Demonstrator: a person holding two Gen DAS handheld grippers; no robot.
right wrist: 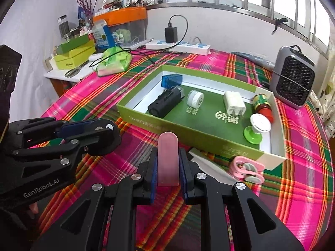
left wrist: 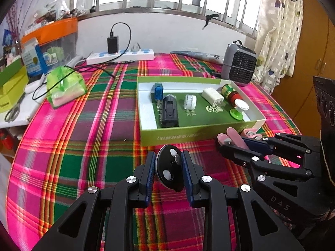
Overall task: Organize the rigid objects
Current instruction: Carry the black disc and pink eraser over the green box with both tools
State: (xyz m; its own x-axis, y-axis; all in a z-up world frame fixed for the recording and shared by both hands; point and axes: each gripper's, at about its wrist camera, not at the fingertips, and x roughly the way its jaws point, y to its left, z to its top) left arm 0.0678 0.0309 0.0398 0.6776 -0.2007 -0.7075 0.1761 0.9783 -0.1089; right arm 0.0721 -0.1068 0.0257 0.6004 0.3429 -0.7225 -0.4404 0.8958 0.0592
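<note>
My left gripper [left wrist: 168,168] is shut on a black round disc [left wrist: 170,170] with white pads, just in front of the green box [left wrist: 194,137]. My right gripper [right wrist: 168,168] is shut on a flat pink bar [right wrist: 168,159]; it shows in the left wrist view [left wrist: 235,139] beside the box's near right corner. The box [right wrist: 180,128] holds a blue case [right wrist: 171,80], a black block [right wrist: 166,102], a white roll [right wrist: 195,98], a white plug [right wrist: 234,102], a red-capped jar [right wrist: 262,104] and a white-and-green knob [right wrist: 256,128]. A pink clip [right wrist: 246,168] lies outside the box.
A grey fan heater [right wrist: 292,79] stands at the back right. A white power strip [right wrist: 178,46] with a black charger lies at the back. A green plastic bag [right wrist: 114,61] sits at the left. A side shelf [right wrist: 62,75] holds boxes and scissors.
</note>
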